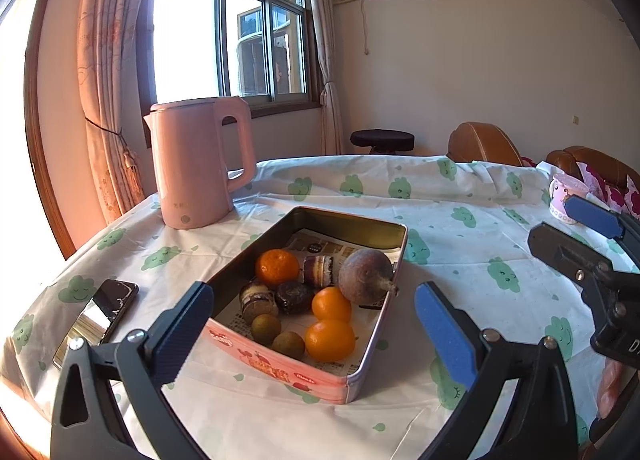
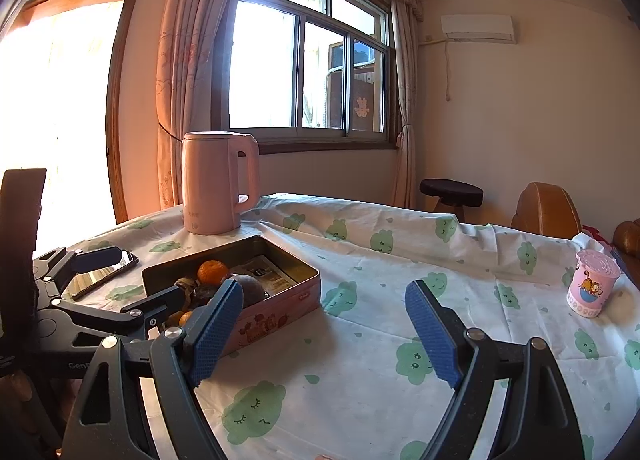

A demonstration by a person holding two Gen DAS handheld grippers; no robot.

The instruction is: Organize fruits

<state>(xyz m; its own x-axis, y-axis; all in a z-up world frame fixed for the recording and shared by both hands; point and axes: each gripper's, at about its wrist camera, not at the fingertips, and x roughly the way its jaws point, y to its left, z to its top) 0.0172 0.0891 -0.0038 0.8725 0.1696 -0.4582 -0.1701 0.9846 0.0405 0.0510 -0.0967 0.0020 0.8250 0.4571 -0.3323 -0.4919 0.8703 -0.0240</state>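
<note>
An open pink tin box [image 1: 362, 364] sits on the cloud-print tablecloth, lined with newspaper. It holds three oranges [image 1: 329, 340], a large brownish round fruit [image 1: 366, 276], two small green-brown fruits [image 1: 266, 327] and several dark wrapped pieces [image 1: 294, 296]. My left gripper [image 1: 316, 324] is open, its fingers standing on either side of the tin's near end; the pads do not press on it. My right gripper [image 2: 324, 332] is open over bare cloth to the right of the tin box [image 2: 280, 300], with nothing between its fingers. It also shows in the left wrist view as the right gripper [image 1: 576, 232] at the right edge.
A pink kettle [image 1: 196, 164] stands behind the tin at the table's far left. A phone [image 1: 98, 316] lies left of the tin. A pink cup [image 2: 592, 284] stands at the far right. A dark stool [image 2: 452, 188] and brown chairs [image 2: 546, 206] are beyond the table.
</note>
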